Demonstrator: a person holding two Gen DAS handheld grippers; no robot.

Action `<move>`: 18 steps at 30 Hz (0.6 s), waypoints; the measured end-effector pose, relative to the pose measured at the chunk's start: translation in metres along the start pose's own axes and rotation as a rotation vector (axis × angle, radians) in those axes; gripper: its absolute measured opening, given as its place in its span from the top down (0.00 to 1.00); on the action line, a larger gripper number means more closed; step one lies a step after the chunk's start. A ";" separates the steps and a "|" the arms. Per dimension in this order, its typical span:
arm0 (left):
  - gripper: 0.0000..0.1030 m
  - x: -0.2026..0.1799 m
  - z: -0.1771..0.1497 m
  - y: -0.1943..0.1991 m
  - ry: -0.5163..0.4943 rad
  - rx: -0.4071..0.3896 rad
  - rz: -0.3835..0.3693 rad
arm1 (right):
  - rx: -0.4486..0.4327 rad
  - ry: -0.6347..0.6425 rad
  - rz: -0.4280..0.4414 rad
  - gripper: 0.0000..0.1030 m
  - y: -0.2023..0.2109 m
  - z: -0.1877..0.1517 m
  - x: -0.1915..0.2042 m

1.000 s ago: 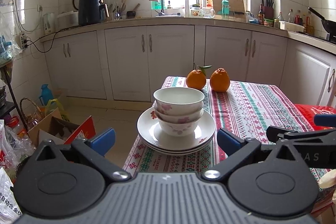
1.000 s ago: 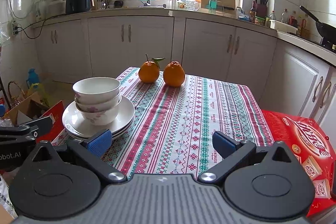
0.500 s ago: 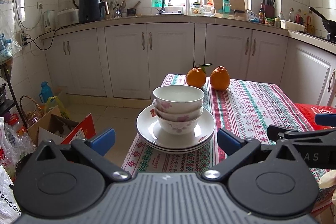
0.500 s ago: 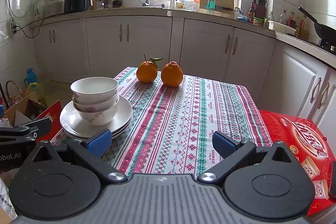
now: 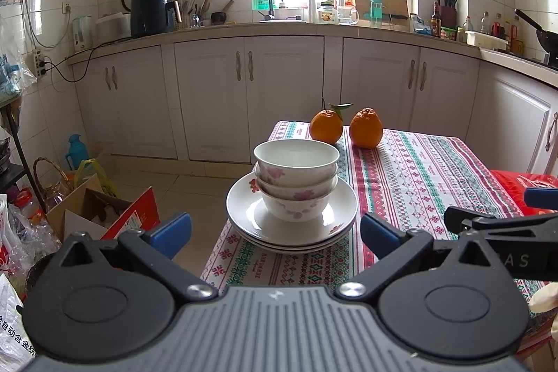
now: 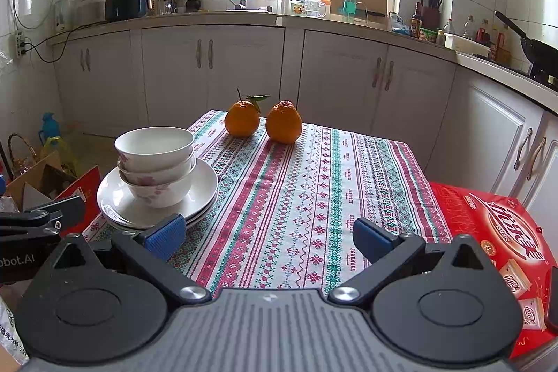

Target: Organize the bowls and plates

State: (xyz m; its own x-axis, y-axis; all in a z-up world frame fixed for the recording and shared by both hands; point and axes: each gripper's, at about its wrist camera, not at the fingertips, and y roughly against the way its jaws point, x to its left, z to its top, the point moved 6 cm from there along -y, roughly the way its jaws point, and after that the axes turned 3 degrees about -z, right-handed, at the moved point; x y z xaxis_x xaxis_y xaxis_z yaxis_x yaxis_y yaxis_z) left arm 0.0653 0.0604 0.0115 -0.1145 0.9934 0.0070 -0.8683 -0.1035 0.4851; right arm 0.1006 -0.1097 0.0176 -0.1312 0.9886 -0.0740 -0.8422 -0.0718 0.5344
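Three white bowls with pink flowers (image 5: 295,183) (image 6: 156,162) are nested upright on a stack of white plates (image 5: 324,225) (image 6: 205,194) at the table's near left corner. My left gripper (image 5: 275,232) is open, held back from the stack and level with the plates, nothing between its blue pads. My right gripper (image 6: 268,234) is open too, over the patterned tablecloth (image 6: 314,183) to the right of the stack. Each gripper's black body shows at the edge of the other's view.
Two oranges (image 6: 263,122) sit at the table's far end. A red box (image 6: 495,225) lies off the table's right side. Cardboard boxes and bags (image 5: 90,211) crowd the floor on the left. White cabinets (image 5: 244,93) and a cluttered counter run behind.
Both views have drawn back and dropped a little, so the stack sits slightly farther off. The dishes have not moved and both grippers stay open.
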 end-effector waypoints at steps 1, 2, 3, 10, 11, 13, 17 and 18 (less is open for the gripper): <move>0.01 0.000 0.000 0.000 0.000 0.000 0.000 | -0.001 -0.001 0.000 0.00 0.000 0.000 0.000; 0.01 0.000 0.000 0.000 0.000 0.000 0.000 | -0.001 -0.002 0.000 0.00 0.000 0.000 0.000; 0.01 0.000 0.000 0.000 0.000 0.000 0.000 | 0.000 -0.003 0.001 0.00 0.000 0.000 -0.001; 0.01 0.000 0.000 0.000 0.001 0.001 -0.001 | -0.003 -0.002 -0.001 0.00 0.000 0.000 -0.002; 0.01 -0.001 0.000 0.000 0.001 0.001 -0.001 | -0.003 -0.002 -0.001 0.00 0.000 0.000 -0.002; 0.01 0.000 0.000 0.000 0.001 0.000 -0.002 | -0.003 -0.002 -0.001 0.00 0.000 0.000 -0.002; 0.01 0.000 0.000 0.000 0.001 0.001 -0.001 | -0.005 -0.001 -0.003 0.00 0.000 0.001 -0.003; 0.01 0.000 0.000 0.000 0.000 0.001 -0.002 | -0.006 -0.001 -0.003 0.00 0.000 0.001 -0.003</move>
State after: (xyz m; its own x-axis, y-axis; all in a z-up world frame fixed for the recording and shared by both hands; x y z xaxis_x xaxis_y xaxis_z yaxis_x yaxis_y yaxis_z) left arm 0.0652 0.0600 0.0115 -0.1134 0.9935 0.0059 -0.8680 -0.1020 0.4860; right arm 0.1013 -0.1121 0.0188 -0.1279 0.9890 -0.0746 -0.8455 -0.0694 0.5294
